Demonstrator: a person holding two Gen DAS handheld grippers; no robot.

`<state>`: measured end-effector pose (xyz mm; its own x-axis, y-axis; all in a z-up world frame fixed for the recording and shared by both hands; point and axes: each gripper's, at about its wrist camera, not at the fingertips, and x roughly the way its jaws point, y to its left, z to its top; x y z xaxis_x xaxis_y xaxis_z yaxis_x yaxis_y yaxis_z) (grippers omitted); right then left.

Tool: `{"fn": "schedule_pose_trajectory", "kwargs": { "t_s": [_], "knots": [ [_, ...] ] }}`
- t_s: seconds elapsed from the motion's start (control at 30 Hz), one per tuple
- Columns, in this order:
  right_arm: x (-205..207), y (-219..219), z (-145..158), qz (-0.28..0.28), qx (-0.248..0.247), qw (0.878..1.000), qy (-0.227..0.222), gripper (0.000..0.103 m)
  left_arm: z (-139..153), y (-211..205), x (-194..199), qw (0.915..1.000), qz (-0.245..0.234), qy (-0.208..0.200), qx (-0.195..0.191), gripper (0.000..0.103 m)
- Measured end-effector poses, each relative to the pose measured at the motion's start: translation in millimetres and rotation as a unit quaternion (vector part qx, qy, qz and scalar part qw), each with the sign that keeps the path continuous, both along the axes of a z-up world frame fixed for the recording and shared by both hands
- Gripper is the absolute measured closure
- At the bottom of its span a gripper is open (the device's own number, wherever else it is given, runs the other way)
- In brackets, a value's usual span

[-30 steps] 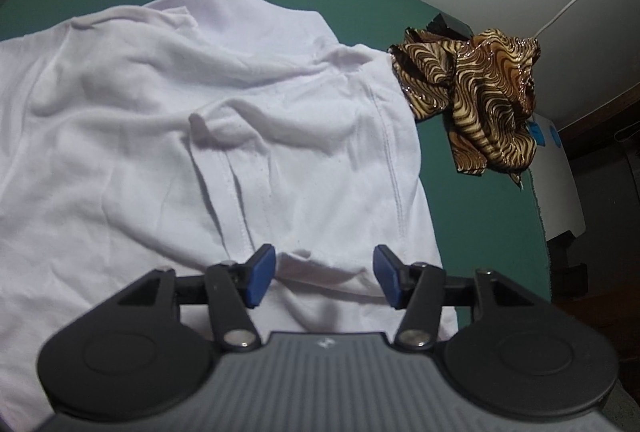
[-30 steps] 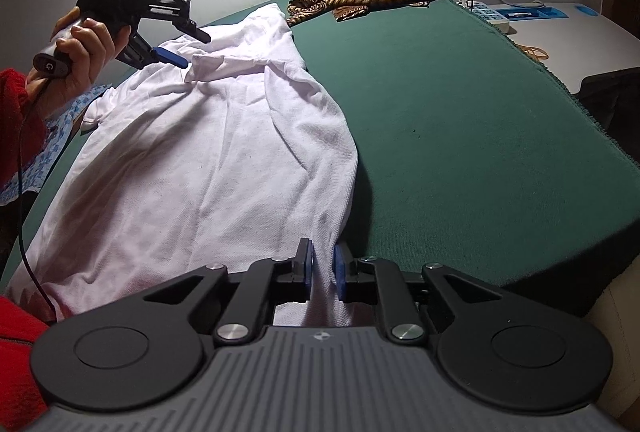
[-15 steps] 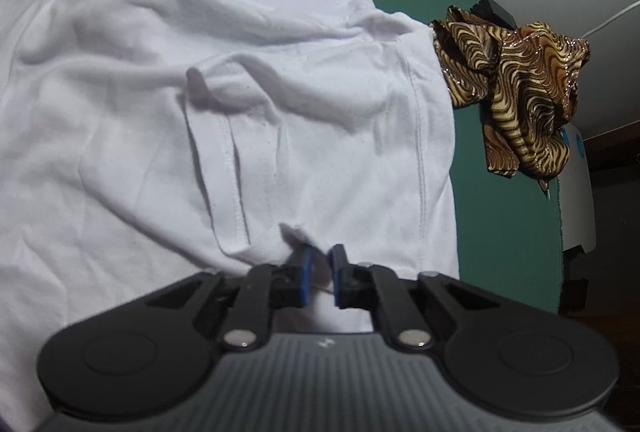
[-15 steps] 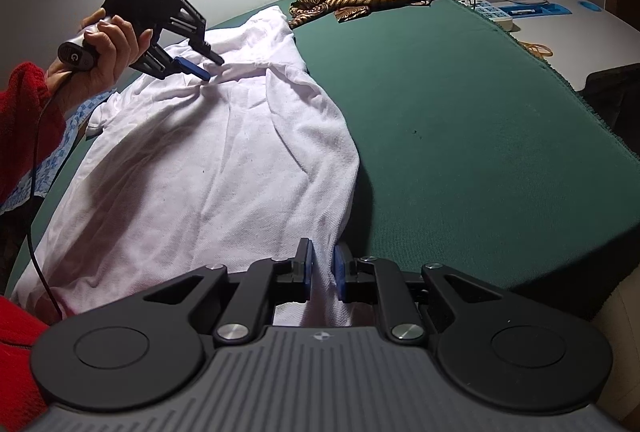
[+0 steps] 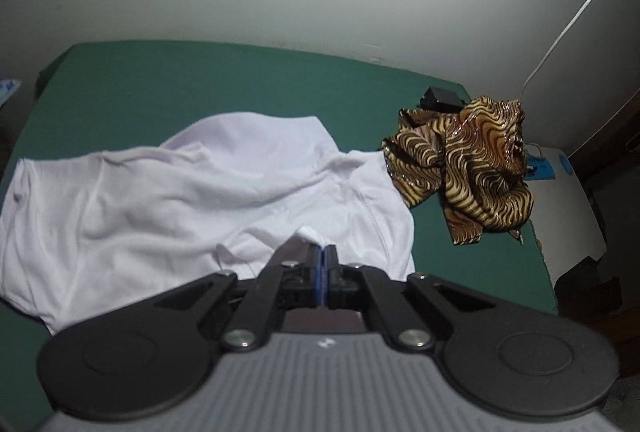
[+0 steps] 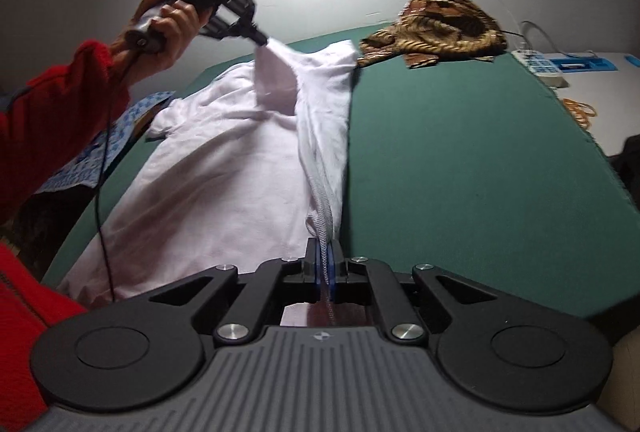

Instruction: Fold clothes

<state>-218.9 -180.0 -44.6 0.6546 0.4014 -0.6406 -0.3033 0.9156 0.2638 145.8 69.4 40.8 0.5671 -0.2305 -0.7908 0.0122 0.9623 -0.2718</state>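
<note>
At the left of the right wrist view, the left hand-held gripper [image 6: 260, 39] is raised above the worktop [image 6: 460, 152], held by a hand [image 6: 164, 28] in a red sleeve [image 6: 52, 120]. Its jaws are closed on a corner of the white shirt [image 6: 224, 168], which hangs from them in a taut peak. The left wrist view confirms this: the blue pads [image 5: 318, 268] are pressed together with a small tuft of cloth showing at their tips.

The shirt lies lengthwise on the green worktop, most of it flat, with its right-hand edge drawn up into a ridge. At the near end of that ridge, the right hand-held gripper [image 6: 325, 264] is closed on the hem, a ribbed strip of fabric caught between its pads.

Further right, a brown patterned cloth [image 6: 436, 28] lies crumpled at the far edge of the worktop, touching or nearly touching the shirt's far corner.

Risks, judged from this state:
- Both grips hold only a narrow bite of fabric. A quick pull could slip either corner free and collapse the lifted edge.
- Unequal height or tension between the two hand-held grippers would skew the fold line.
- The lifted corner may drag the patterned cloth along.
- The trailing cable [image 6: 102, 168] may snag the shirt.
</note>
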Motion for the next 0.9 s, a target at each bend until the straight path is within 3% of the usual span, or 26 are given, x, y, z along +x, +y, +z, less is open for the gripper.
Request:
{"fn": "schedule_pose_trajectory", "kwargs": {
  "t_s": [0.1, 0.23, 0.37, 0.47, 0.63, 0.67, 0.73, 0.83, 0.9],
  "knots": [
    [1.7, 26.4, -16.7, 0.065, -0.005, 0.997, 0.035, 0.099, -11.4, 15.2, -2.7, 0.9993, 0.004, 0.002, 0.036, 0.103],
    [10.2, 48.4, -44.4, 0.11, 0.017, 0.987, 0.119, 0.096, -59.1, 35.6, -2.4, 0.9958, 0.018, 0.046, 0.078, 0.103],
    [-4.9, 26.7, -19.4, 0.08, 0.059, 0.99, 0.097, 0.095, -87.7, 58.7, -6.2, 0.9946, 0.026, 0.077, 0.064, 0.103],
    [-16.0, 9.2, -6.4, 0.025, 0.03, 0.996, 0.075, 0.093, -87.0, 68.2, -10.5, 0.9937, 0.033, 0.064, 0.086, 0.103],
    [-9.1, 19.0, -34.1, -0.005, 0.012, 0.994, 0.111, 0.094, -90.5, 76.7, -7.5, 0.9919, 0.034, 0.063, 0.105, 0.103],
    [-10.9, 20.9, -38.5, -0.009, 0.008, 0.993, 0.121, 0.102, -90.1, 77.6, -8.7, 0.9915, 0.033, 0.06, 0.111, 0.103],
    [-16.3, 23.0, -42.4, -0.015, 0.001, 0.99, 0.139, 0.096, -88.0, 82.0, -12.3, 0.9918, 0.029, 0.054, 0.112, 0.103],
    [-32.3, 14.6, -29.5, -0.031, 0.001, 0.99, 0.139, 0.095, -76.9, 92.9, -24.5, 0.9944, 0.018, 0.038, 0.097, 0.103],
    [-39.4, 9.1, -23.7, -0.049, 0.004, 0.989, 0.138, 0.089, -69.0, 93.4, -38.0, 0.9938, 0.002, 0.017, 0.11, 0.103]
  ]
}}
